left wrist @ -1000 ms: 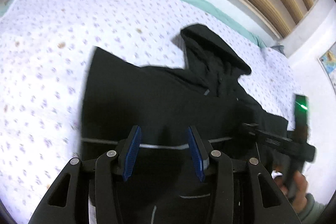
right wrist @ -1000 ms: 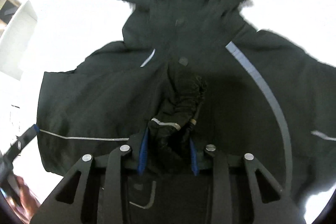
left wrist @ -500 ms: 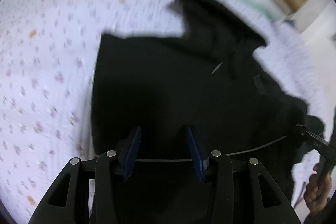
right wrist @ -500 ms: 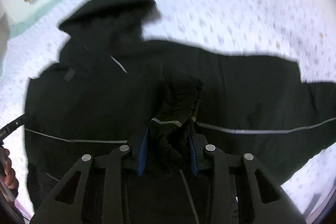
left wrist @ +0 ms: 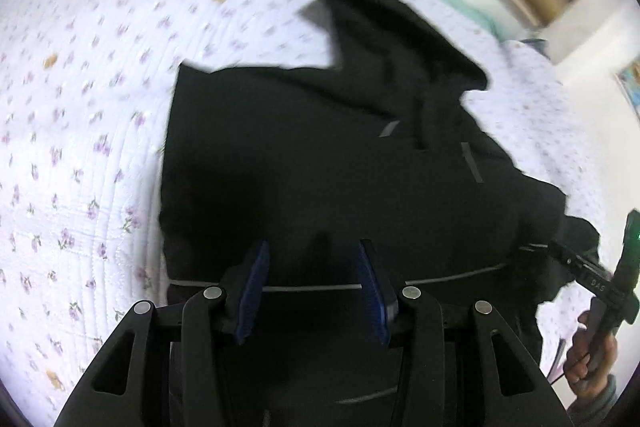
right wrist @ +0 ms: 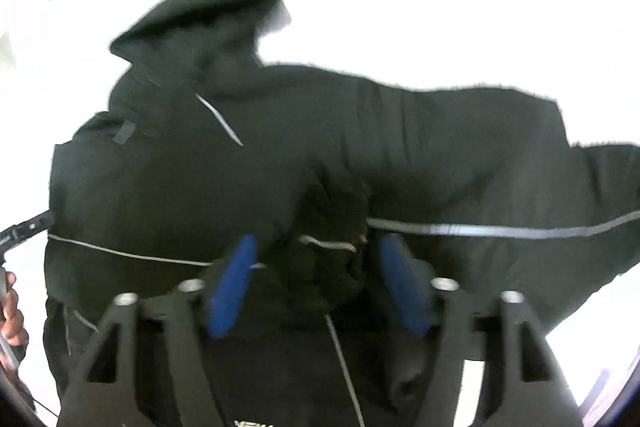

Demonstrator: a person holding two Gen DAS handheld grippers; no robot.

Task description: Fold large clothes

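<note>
On a bed spread with a white, purple-flowered quilt (left wrist: 80,155), a large black hooded jacket with thin reflective piping (left wrist: 320,167) lies flat, hood toward the headboard. The left claw (left wrist: 312,283) is held half open above the hem, nothing gripped. The right claw (right wrist: 320,279), clamped a second ago on a bunched sleeve cuff (right wrist: 328,251), is opening; the cuff sits loose between its pads, so one sleeve fold seems delivered.

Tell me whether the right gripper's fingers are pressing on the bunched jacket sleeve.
Apart. The right wrist view shows the right gripper opening: both blue fingers stand clear of the bunched sleeve between them, with a gap on each side.
</note>
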